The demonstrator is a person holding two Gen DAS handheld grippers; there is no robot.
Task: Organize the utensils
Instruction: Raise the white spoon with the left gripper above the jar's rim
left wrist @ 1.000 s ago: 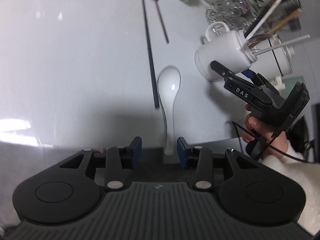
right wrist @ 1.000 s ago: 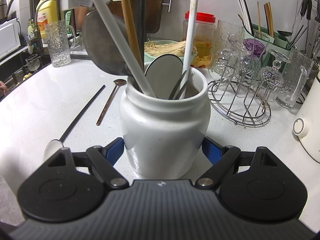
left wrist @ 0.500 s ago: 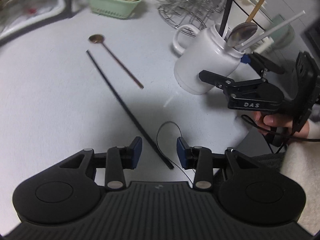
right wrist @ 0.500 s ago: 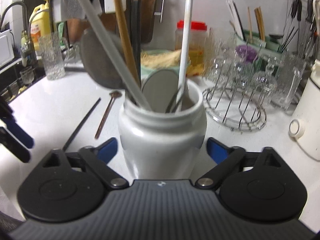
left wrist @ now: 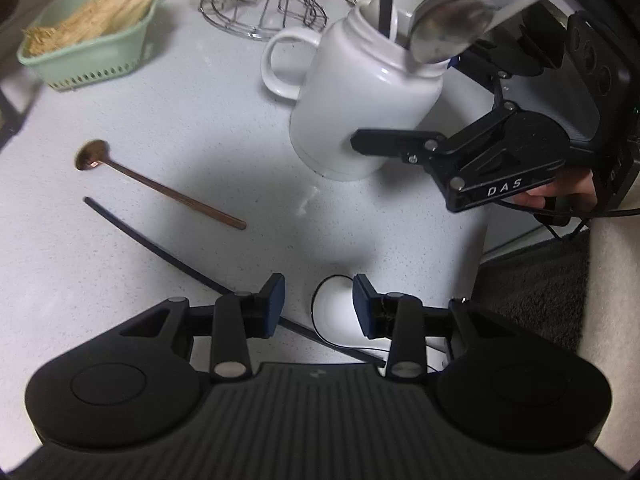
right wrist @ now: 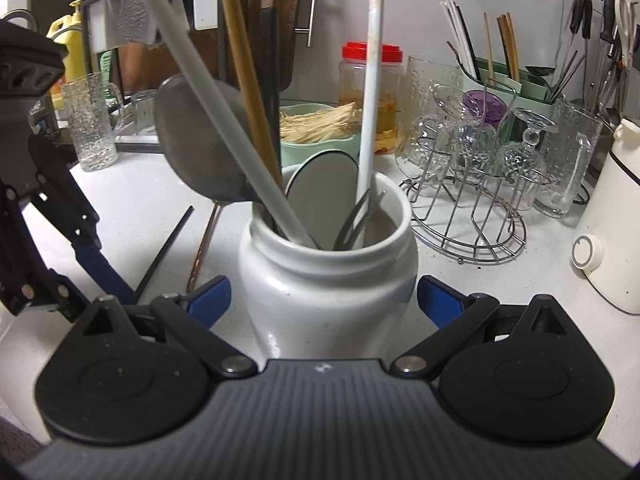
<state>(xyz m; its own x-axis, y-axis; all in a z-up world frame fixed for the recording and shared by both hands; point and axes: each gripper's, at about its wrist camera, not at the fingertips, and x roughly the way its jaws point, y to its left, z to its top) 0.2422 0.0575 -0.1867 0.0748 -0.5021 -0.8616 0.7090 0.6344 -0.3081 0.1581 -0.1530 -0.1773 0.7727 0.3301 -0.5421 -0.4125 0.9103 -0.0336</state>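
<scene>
Left wrist view is showing the left claw (left wrist: pixel 319 306) with its blue pads apart, a white ceramic spoon (left wrist: pixel 336 312) sitting in the gap against the right-hand pad; whether the pads are actually gripping it cannot be told, since the handle is hidden under the claw body. The spoon looks glossy and smooth, with a thin dark rim around its bowl, so it is probably slippery to hold. Just left of it, a long black chopstick (left wrist: pixel 160 248) is lying diagonally across the tabletop (left wrist: pixel 200 120), and a slim copper spoon (left wrist: pixel 160 192) is resting beside it toward the left of the frame.

Right wrist view is showing the right claw (right wrist: pixel 323 300) spread wide around the white jar (right wrist: pixel 328 292), the blue pads flanking its belly; contact is not clear, so it seems to be steadying the jar as the drop-off point. The jar is already carrying a metal ladle (right wrist: pixel 200 152), a wooden chopstick (right wrist: pixel 244 72) and white sticks leaning out. Behind it, at right, a wire rack (right wrist: pixel 468 216) is holding upturned glasses.
</scene>
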